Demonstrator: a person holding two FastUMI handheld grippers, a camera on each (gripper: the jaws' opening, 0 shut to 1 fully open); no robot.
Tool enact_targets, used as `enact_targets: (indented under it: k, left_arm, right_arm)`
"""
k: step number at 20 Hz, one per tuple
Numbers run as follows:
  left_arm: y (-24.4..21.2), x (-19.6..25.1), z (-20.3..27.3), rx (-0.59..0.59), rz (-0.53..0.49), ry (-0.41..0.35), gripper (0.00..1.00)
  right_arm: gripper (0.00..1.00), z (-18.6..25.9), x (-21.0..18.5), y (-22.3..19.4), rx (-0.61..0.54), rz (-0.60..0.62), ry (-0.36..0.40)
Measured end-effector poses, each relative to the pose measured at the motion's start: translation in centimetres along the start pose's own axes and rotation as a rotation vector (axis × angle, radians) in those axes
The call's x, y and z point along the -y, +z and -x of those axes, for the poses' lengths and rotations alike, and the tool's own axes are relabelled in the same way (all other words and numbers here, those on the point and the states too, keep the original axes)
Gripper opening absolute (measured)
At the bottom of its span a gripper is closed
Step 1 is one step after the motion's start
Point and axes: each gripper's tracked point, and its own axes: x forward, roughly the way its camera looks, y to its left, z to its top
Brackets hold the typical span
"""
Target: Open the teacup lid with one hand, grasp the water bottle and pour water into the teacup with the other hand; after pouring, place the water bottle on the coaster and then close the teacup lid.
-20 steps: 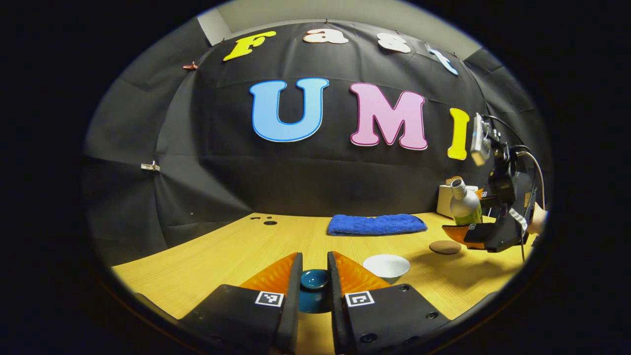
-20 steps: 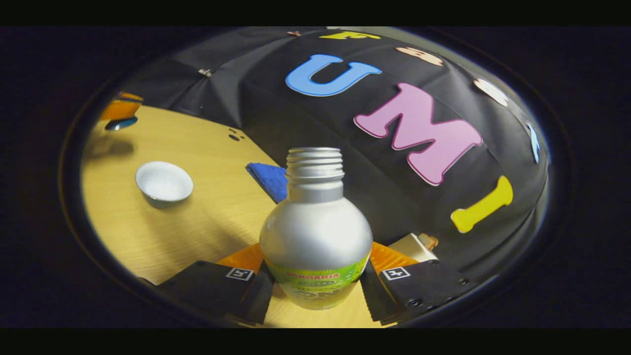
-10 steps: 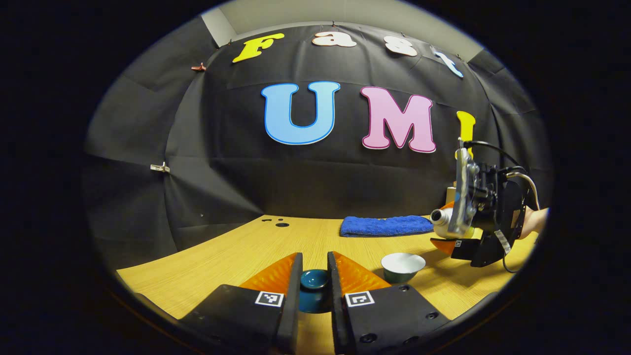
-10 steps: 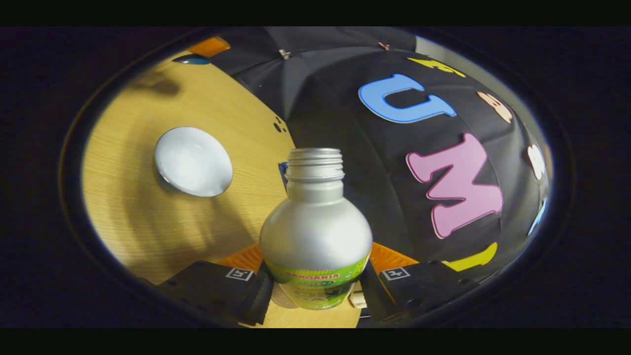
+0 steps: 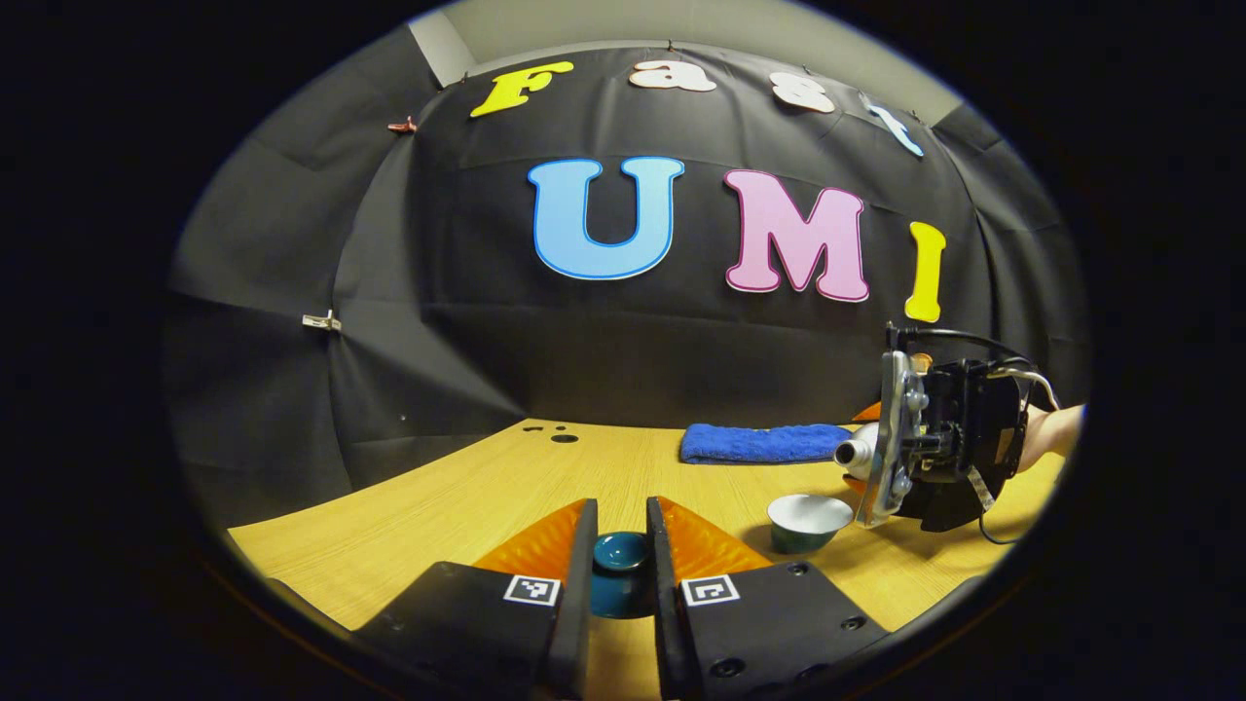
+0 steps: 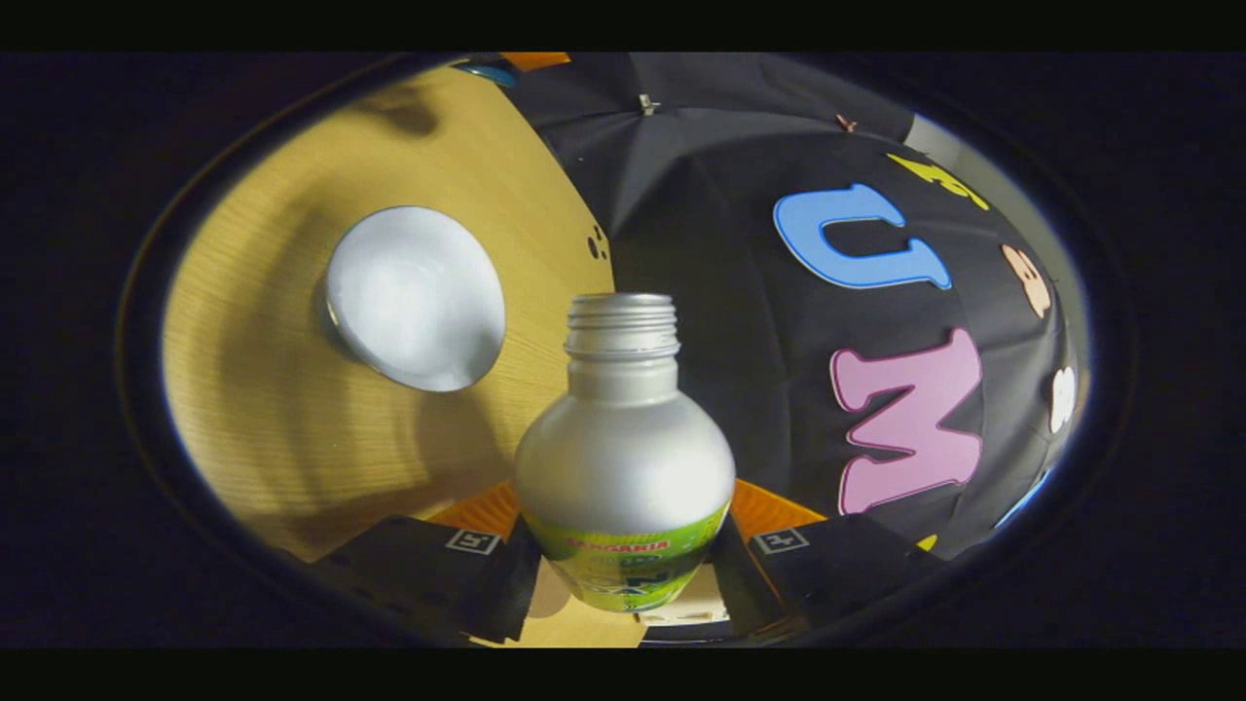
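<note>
Wooden tabletop point(image 5: 506, 487) carries the open teacup point(image 5: 807, 520); right gripper point(image 6: 623, 545) clamps the tilted water bottle point(image 6: 623, 458), left gripper point(image 5: 620, 555) pinches the teacup lid point(image 5: 620, 551). Centre the mouth over the cup (pour slowly).

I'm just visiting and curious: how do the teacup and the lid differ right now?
The teacup stands alone on the table, untouched; the lid is clamped between the left gripper fingers. The teacup's inside looks white; the lid is dark teal. The teacup's opening faces up, uncovered. They share a round shape.
</note>
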Motion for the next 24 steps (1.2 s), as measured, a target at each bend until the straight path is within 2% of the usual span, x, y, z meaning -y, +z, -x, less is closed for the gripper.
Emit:
enact_targets:
  k: [2,6,14,15,17,24]
  left_arm:
    - [-0.1,-0.2,0.2,-0.002,0.001,0.001,0.31]
    - [-0.1,-0.2,0.4,-0.004,0.004,-0.001,0.31]
    - [-0.4,-0.2,0.6,-0.012,0.017,0.007,0.31]
    - [-0.5,-0.2,0.6,-0.015,0.018,0.006,0.31]
    - [-0.3,-0.3,0.7,-0.016,0.016,0.007,0.31]
    - [0.1,0.3,1.0,-0.01,0.002,-0.003,0.31]
  right_arm:
    - [0.78,-0.2,0.3,0.3,0.01,0.078,-0.021]
    - [0.78,-0.8,-0.4,0.1,0.008,0.095,-0.004]
    - [0.78,-1.2,-0.6,0.2,0.03,0.239,-0.008]
    - [0.81,-1.2,-0.5,0.3,0.033,0.253,-0.009]
    - [0.78,-1.5,-0.5,0.1,0.031,0.26,-0.002]
    - [0.78,-1.5,0.0,0.1,0.034,0.358,-0.039]
